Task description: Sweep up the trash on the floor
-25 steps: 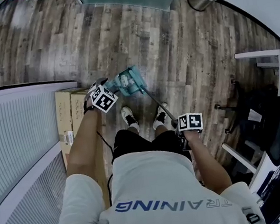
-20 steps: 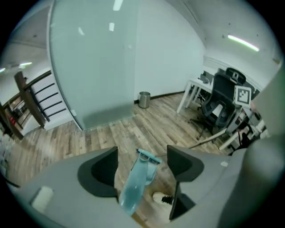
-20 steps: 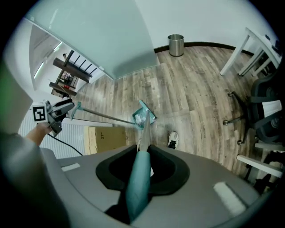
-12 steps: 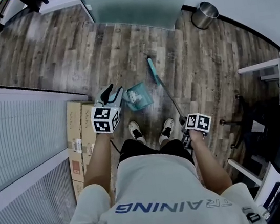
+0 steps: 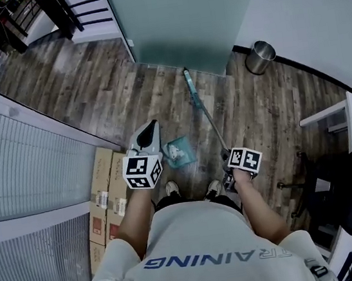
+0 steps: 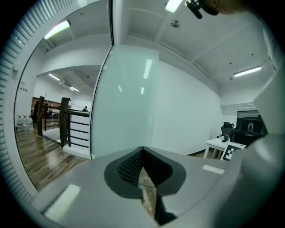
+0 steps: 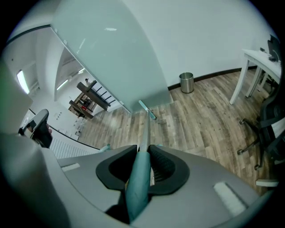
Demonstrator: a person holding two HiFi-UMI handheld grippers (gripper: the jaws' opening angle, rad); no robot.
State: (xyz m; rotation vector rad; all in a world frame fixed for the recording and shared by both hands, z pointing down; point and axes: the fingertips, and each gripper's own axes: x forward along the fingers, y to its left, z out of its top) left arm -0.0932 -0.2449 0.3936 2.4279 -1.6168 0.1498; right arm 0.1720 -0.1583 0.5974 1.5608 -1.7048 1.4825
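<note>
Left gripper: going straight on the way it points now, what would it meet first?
Probably the frosted glass panel: the left gripper, whose jaws have just closed on nothing, aims nearly level at it, open air between. Depth is unclear.

The person stood on a wooden floor [image 5: 268,101], both arms held out in front. The left tongs [image 5: 150,130] pointed ahead. Their jaws had just been closing and met in a narrow tip, with nothing seen between them. Just beside them a teal dustpan [image 5: 179,153] lay on the floor with pale trash inside. The right tongs [image 5: 226,157] were clamped on the thin handle of a broom [image 5: 206,114], whose teal head rested near the foot of a frosted glass panel [image 5: 172,20]. A metal bin [image 5: 260,57] stood by the wall to the right. Cardboard boxes [image 5: 106,195] lined the left side beside a ribbed white partition [image 5: 30,163].
</note>
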